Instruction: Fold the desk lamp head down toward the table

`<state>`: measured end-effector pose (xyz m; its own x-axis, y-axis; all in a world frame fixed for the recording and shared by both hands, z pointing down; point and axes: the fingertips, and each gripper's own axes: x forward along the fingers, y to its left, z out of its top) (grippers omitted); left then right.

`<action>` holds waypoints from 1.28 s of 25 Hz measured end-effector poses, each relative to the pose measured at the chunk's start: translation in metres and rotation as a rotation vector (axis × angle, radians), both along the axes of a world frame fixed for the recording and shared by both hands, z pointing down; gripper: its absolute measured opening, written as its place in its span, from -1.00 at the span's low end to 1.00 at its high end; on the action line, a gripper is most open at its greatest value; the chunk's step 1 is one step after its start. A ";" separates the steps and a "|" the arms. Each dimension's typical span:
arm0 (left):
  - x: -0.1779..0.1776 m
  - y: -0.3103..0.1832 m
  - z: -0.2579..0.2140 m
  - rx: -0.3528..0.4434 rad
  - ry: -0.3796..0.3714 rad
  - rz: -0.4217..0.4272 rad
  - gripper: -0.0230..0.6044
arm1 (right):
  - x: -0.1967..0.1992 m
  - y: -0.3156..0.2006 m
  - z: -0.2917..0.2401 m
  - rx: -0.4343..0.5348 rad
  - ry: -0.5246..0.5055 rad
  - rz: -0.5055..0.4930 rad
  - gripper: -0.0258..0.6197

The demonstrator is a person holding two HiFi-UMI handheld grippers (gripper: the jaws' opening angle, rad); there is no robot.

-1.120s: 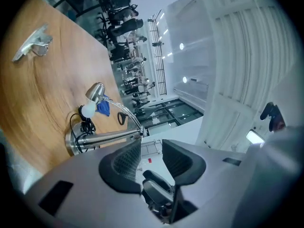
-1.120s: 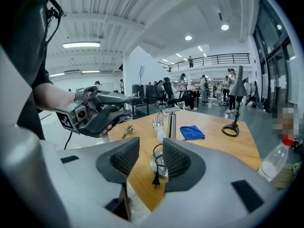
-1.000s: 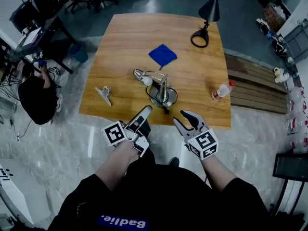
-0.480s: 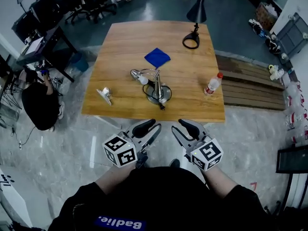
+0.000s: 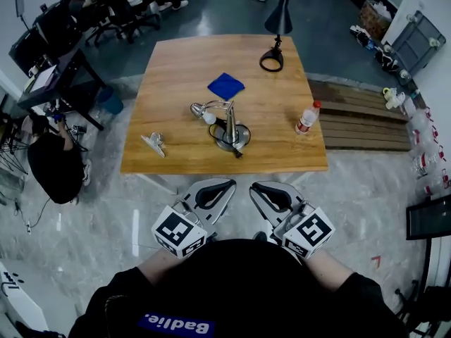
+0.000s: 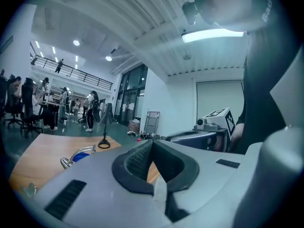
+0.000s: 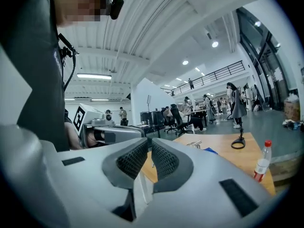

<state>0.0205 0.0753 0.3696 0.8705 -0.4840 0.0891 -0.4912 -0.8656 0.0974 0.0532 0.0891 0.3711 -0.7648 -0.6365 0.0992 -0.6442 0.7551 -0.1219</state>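
The silver desk lamp (image 5: pixel 229 124) stands near the front edge of the wooden table (image 5: pixel 183 62), its head (image 5: pixel 199 110) bent low to the left, close to the tabletop. Both grippers hover off the table, close to my body. My left gripper (image 5: pixel 225 184) is shut with nothing in it, and its pads (image 6: pixel 142 158) meet. The jaws of my right gripper (image 5: pixel 256 188) are closing; a narrow gap shows between its pads (image 7: pixel 164 160), with nothing between them. The lamp (image 6: pixel 76 156) shows small and far off in the left gripper view, and the lamp (image 7: pixel 194 144) does too in the right gripper view.
On the table lie a blue cloth (image 5: pixel 226 86), a plastic bottle with a red cap (image 5: pixel 306 117), a metal clip (image 5: pixel 153 143) and a black desk lamp (image 5: pixel 276 20) at the far edge. A person (image 5: pixel 53 160) crouches left of the table. Wooden planks (image 5: pixel 366 122) lie to the right.
Both grippers have pulled back from the table's front edge toward my body and risen. The left gripper has rolled over and shut. The right jaws have narrowed.
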 end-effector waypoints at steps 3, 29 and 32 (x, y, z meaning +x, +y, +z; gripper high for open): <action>0.000 0.007 -0.010 0.040 -0.017 0.018 -0.90 | -0.002 0.008 -0.012 0.028 -0.015 0.001 -0.90; -0.017 0.026 -0.010 0.053 -0.021 -0.017 -0.90 | -0.019 0.022 -0.014 0.036 -0.014 -0.033 -0.91; -0.017 0.027 -0.009 0.047 -0.019 -0.019 -0.90 | -0.019 0.023 -0.014 0.033 -0.014 -0.032 -0.91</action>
<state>0.0033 0.1023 0.3603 0.8592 -0.5049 0.0827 -0.5094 -0.8592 0.0475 0.0337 0.1124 0.3573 -0.7861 -0.6143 0.0679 -0.6179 0.7792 -0.1051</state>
